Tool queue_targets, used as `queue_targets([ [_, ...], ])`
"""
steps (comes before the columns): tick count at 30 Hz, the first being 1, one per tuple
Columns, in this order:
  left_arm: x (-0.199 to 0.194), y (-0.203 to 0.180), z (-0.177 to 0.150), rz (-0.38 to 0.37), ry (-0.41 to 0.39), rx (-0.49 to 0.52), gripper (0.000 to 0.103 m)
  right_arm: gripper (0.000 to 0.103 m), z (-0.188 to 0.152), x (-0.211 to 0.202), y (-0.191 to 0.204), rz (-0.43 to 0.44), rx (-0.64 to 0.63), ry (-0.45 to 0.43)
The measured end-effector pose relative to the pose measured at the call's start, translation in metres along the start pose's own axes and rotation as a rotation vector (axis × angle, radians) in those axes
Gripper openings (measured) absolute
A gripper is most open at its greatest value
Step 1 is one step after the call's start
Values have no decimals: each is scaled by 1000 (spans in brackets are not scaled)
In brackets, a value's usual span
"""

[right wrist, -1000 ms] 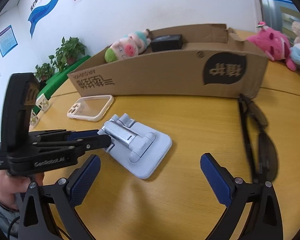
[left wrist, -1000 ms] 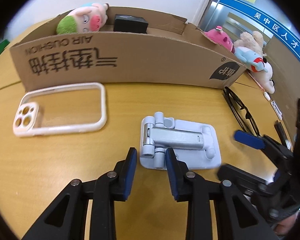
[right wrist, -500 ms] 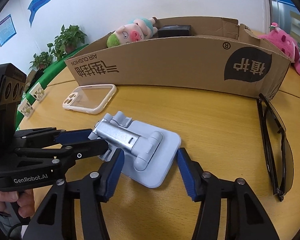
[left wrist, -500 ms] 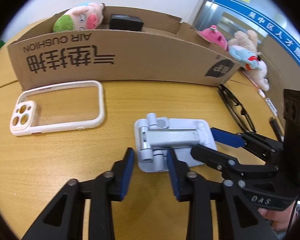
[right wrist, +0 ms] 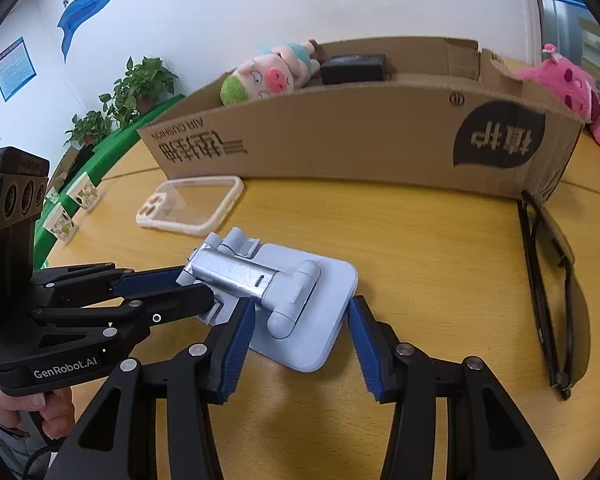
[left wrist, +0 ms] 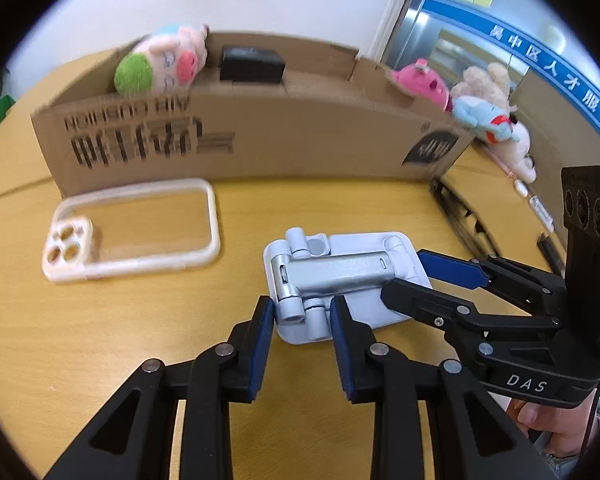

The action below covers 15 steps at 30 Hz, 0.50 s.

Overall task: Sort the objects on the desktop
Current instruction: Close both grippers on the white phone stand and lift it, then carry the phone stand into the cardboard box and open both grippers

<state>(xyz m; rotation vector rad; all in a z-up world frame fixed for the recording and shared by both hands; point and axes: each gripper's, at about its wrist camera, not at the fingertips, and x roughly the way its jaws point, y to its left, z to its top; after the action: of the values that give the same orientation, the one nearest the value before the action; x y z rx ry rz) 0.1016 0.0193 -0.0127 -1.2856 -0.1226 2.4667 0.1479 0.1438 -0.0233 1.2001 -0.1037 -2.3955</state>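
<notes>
I have both claws on the folded phone stand (right wrist: 284, 300), which lies flat on the wooden table (right wrist: 440, 280) at the centre of both views, in front of the cardboard box (right wrist: 360, 140). What has just changed is the right gripper (right wrist: 300, 322): a second ago its jaws gaped wide over bare table, and they have just been closing, so now they bracket the stand's base plate, one pad at the near left edge and the other at the lower right corner. I think both pads touch, though the fisheye makes the right-hand contact hard to confirm. The left gripper (left wrist: 302, 318), low in its own frame, has stayed narrow around the stand's hinge end, its blue pads flanking the small hinge barrel and apparently touching it. So I judge the stand is about secured for lifting into the box, where a plush pig (right wrist: 268, 76) and a black case (right wrist: 354, 68) already sit. The clear phone case (left wrist: 132, 228) at left and the glasses (right wrist: 552, 276) at right still wait on the table.
</notes>
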Motion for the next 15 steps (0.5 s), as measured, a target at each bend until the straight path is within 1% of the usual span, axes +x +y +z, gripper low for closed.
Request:
queue_targets([
  [4,-20,-6,23,-4,-56,20,27,47,22,-23,5,-8,-20,-74],
  [10,-58,-8,70,-3,-195,34,27,46,78,-65,24,-39,-96,-212],
  [11,-64,-8,78,-4,-215,37,27,46,84,-68,25,-42,-102,-225],
  [15,-73,-5,104,7,-264,45,27,46,117,-82,32,-45,-118,-283],
])
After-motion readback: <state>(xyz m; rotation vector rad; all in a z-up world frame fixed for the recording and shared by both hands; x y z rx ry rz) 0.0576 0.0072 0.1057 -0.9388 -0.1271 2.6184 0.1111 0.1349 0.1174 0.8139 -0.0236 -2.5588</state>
